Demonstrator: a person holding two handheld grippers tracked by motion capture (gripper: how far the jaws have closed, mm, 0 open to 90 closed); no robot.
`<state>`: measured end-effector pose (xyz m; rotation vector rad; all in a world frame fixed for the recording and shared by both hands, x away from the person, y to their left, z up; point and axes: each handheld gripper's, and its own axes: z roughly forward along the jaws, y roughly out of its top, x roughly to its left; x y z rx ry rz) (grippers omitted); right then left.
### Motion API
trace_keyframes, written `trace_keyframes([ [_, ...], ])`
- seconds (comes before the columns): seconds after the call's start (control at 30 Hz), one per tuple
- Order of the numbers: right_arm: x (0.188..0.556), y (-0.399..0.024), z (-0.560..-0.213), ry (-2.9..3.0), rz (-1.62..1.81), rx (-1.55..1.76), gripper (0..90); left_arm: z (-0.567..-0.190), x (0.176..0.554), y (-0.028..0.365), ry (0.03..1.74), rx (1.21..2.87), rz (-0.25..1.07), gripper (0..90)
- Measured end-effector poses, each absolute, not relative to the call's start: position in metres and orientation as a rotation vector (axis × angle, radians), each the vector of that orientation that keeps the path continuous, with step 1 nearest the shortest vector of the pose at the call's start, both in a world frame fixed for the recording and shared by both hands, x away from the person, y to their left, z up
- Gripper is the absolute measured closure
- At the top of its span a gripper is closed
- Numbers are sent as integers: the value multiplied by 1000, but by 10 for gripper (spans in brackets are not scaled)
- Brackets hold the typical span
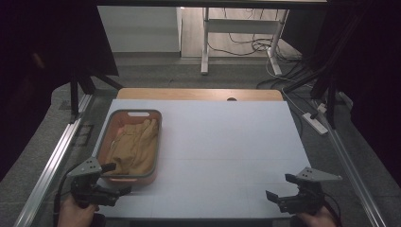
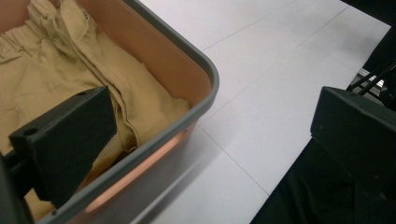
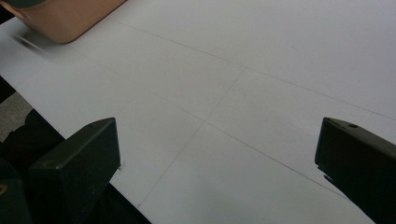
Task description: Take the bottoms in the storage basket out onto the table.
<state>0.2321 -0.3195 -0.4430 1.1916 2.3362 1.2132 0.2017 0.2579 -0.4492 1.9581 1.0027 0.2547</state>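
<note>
an orange plastic basket [image 1: 108, 135] with a grey rim sits on the left side of the white worktop [image 1: 227, 151], holding a crumpled tan cloth [image 1: 135, 146] that fills most of it. the left tool [image 1: 115, 178] hangs at the basket's near corner, jaws spread, one jaw over the cloth and the other outside the rim. the right tool [image 1: 278, 187] rests near the worktop's front right edge, jaws spread wide over bare surface, well apart from the basket.

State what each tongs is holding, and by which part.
Nothing is held. The left tongs stand open at the basket's near corner, over the tan cloth; the right tongs stand open above the table.
</note>
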Motion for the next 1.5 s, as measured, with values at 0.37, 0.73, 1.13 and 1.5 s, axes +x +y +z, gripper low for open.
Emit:
trace_keyframes([
  [0.37,232,-320,-443,2335,1214,1197,6,-452,211,258,1038,1916,276,0],
  [0.73,233,-320,-443,2333,1212,1204,6,-452,223,253,1070,1936,290,0],
  [1.13,233,-320,-443,2333,1211,1209,6,-448,244,250,1102,1930,289,0],
  [1.5,233,-320,-443,2335,1213,1208,6,-446,264,246,1142,1940,313,0],
])
